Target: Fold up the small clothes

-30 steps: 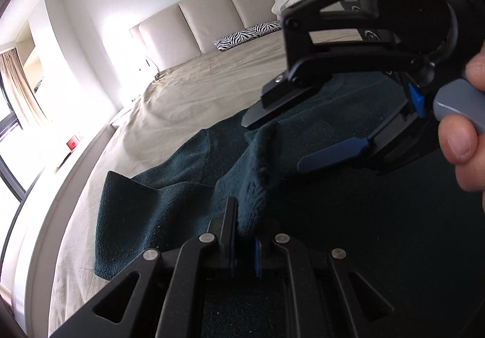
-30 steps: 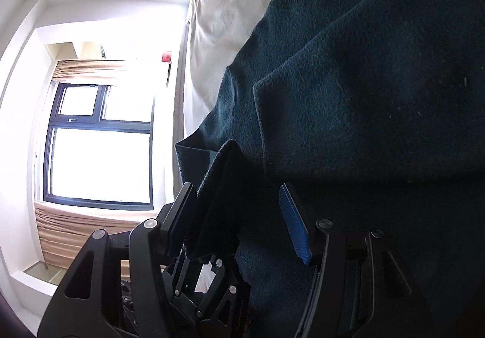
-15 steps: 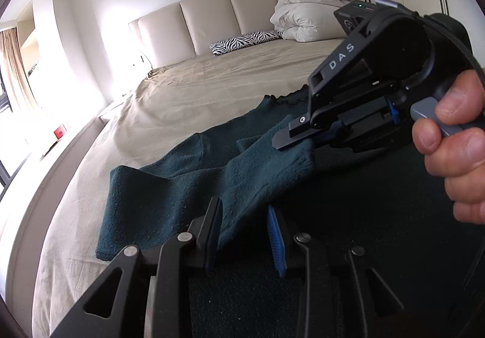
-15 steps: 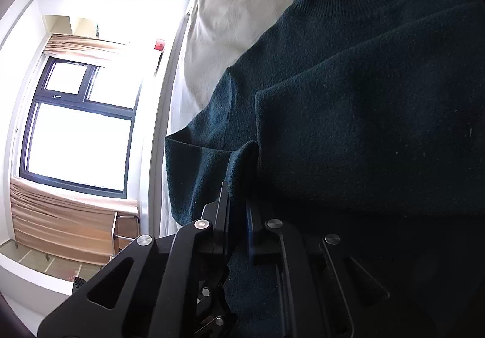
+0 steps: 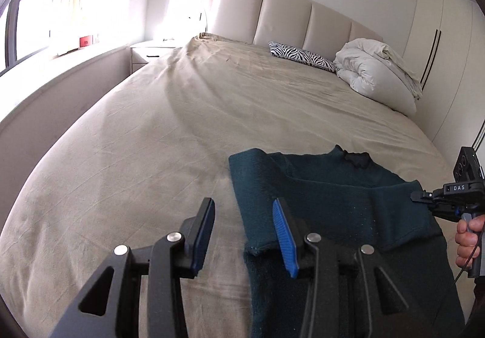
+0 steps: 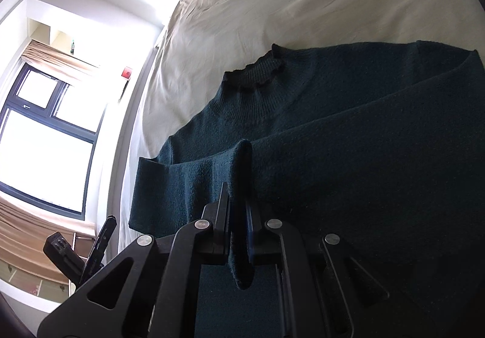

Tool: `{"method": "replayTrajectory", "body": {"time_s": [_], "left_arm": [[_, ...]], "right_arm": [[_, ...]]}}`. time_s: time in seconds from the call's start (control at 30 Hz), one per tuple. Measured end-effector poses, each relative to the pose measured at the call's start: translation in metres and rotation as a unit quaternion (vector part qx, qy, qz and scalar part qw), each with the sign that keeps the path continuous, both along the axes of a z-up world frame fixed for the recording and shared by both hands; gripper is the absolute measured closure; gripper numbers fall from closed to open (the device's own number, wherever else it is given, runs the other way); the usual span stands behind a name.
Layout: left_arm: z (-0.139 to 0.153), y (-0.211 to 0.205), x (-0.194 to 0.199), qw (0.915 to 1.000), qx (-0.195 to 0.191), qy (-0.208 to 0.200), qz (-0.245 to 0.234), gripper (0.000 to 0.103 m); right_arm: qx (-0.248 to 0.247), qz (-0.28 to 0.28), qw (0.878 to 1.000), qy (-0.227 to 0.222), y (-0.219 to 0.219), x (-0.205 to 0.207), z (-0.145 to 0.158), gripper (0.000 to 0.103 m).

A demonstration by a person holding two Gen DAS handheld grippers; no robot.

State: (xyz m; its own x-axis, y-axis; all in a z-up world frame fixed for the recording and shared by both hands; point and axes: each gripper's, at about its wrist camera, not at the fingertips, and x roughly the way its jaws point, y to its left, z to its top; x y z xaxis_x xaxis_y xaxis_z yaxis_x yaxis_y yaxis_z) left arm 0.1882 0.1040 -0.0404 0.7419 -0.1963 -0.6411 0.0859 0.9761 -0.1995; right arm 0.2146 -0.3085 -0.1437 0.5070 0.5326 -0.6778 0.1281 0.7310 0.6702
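A dark teal knit sweater [image 5: 342, 204] lies flat on the beige bed sheet [image 5: 169, 131], collar toward the headboard, with a sleeve folded across its body. My left gripper [image 5: 242, 234] is open and empty, its right finger over the sweater's left edge. My right gripper [image 6: 238, 216] is shut on a fold of the sweater sleeve [image 6: 242, 162]. It also shows at the right edge of the left wrist view [image 5: 436, 201], held by a hand.
A zebra-print pillow [image 5: 303, 55] and a bundled white duvet [image 5: 379, 74] lie by the padded headboard [image 5: 285, 16]. A nightstand [image 5: 151, 52] and a window [image 6: 45, 131] are on the left. A wardrobe [image 5: 448, 59] stands on the right.
My left gripper opened, let go of the sleeve and drew back to the left. My right gripper closed on the sleeve and carried it to the right across the sweater.
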Motion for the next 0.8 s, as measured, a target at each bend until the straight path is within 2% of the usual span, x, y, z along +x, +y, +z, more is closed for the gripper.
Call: {"method": "replayTrajectory", "body": {"time_s": [0.17, 0.33, 0.47, 0.6, 0.8], "left_arm": [[-0.014, 0.009, 0.042, 0.9973, -0.039, 0.061, -0.008, 0.06], [-0.03, 0.002, 0.072, 0.9948, -0.037, 0.095, -0.006, 0.06], [-0.048, -0.004, 0.094, 0.9909, -0.04, 0.129, -0.006, 0.06], [-0.057, 0.002, 0.108, 0.9888, -0.051, 0.14, 0.008, 0.06], [-0.054, 0.009, 0.119, 0.9892, -0.062, 0.132, 0.012, 0.06]], "right_arm": [[-0.008, -0.009, 1.0, 0.005, -0.028, -0.007, 0.006, 0.096], [-0.029, -0.016, 0.999, 0.014, -0.044, -0.012, 0.007, 0.096], [-0.038, -0.021, 0.999, 0.025, -0.046, -0.006, -0.005, 0.096], [-0.038, -0.023, 0.998, 0.032, -0.047, -0.002, -0.017, 0.096], [-0.033, -0.024, 0.999, 0.029, -0.044, 0.006, -0.029, 0.096]]}}
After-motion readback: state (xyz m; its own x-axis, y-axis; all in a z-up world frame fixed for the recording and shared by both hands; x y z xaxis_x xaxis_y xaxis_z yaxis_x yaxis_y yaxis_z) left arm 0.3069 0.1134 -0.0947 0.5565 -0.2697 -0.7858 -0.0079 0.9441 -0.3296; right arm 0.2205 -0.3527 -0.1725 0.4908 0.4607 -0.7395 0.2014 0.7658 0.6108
